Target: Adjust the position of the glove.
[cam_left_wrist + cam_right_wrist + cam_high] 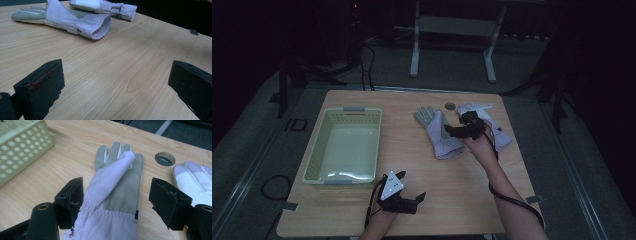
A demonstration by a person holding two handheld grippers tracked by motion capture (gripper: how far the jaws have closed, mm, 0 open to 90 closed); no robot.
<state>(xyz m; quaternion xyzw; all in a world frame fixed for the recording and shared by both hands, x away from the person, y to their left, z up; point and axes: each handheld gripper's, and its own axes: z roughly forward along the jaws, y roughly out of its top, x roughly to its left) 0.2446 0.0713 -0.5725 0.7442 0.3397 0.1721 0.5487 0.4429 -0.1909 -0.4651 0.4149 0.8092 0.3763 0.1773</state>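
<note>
Two gloves lie on the far right part of the table (452,200), side by side and just apart. The nearer glove (439,135) is grey-palmed with a pale lilac cuff, its fingers pointing away from the person and a flap of the lilac cloth folded over the palm. The second glove (497,131) lies to its right, partly hidden under the person's right hand in the high view; in the right gripper view its white back and lilac fingertips show at the right edge.

The right gripper (452,131) hovers low over the cuff end of the nearer glove. Its jaws stand fairly wide, one on each side of the cuff; the left jaw looks to brush the cloth, the right one is clear of it, so nothing is gripped.

The left gripper (412,192) rests near the front edge of the table, jaws wide apart with only bare wood between them, pointing toward the two gloves.

One pale green basket (319,145) sits on the left side of the table, well apart from the gloves, nothing in it. One round hole (450,105) is cut in the tabletop just beyond the gloves' fingertips.
</note>
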